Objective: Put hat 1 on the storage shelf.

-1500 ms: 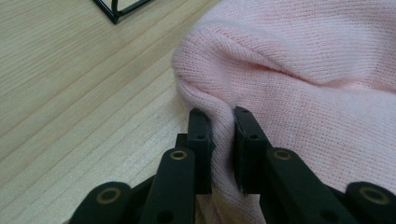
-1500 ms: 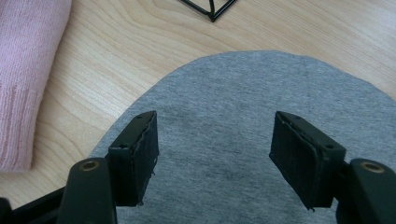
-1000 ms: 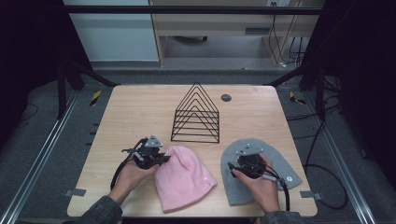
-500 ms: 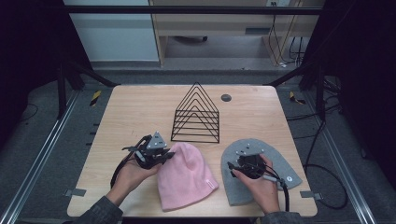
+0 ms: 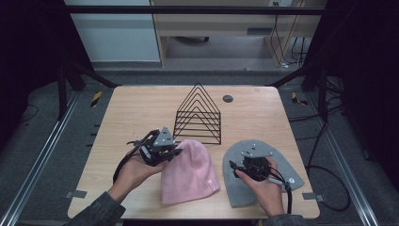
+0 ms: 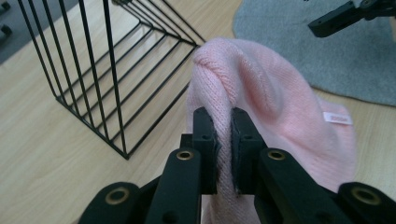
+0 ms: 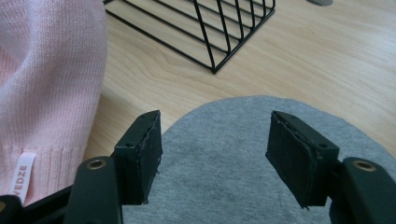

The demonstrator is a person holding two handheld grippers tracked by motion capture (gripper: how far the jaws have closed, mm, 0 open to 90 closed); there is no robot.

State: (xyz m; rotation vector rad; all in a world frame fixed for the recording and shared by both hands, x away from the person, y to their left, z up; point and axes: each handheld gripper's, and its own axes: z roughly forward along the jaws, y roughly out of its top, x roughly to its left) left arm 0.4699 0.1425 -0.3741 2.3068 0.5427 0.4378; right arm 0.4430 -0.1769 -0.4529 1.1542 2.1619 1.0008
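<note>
Pink hat (image 5: 187,172) lies at lower centre of the high view, on the wooden table (image 5: 263,113), w/ its rounded top toward the black wire rack (image 5: 198,115) just above it. Left tongs (image 5: 175,151) sit at the hat's upper left edge, touching it. Grey hat (image 5: 261,176) lies lower right, apart from the pink one; right tongs (image 5: 231,165) are over its left part.

Left gripper view: left tongs (image 6: 224,135) at bottom centre, jaws nearly closed, pinching a raised fold of the pink hat (image 6: 275,107) between the pads. Rest of hat spreads to centre and right of frame. Rack (image 6: 107,70) fills upper left; grey hat (image 6: 299,51) upper right, w/ the other tongs (image 6: 314,27) over it.

Right gripper view: right tongs (image 7: 215,149) wide apart, nothing between the jaws, grey hat (image 7: 219,186) directly below them at bottom centre. Can't tell if pads touch the fabric. Pink hat (image 7: 46,79) along left edge, rack (image 7: 205,23) at top.
</note>
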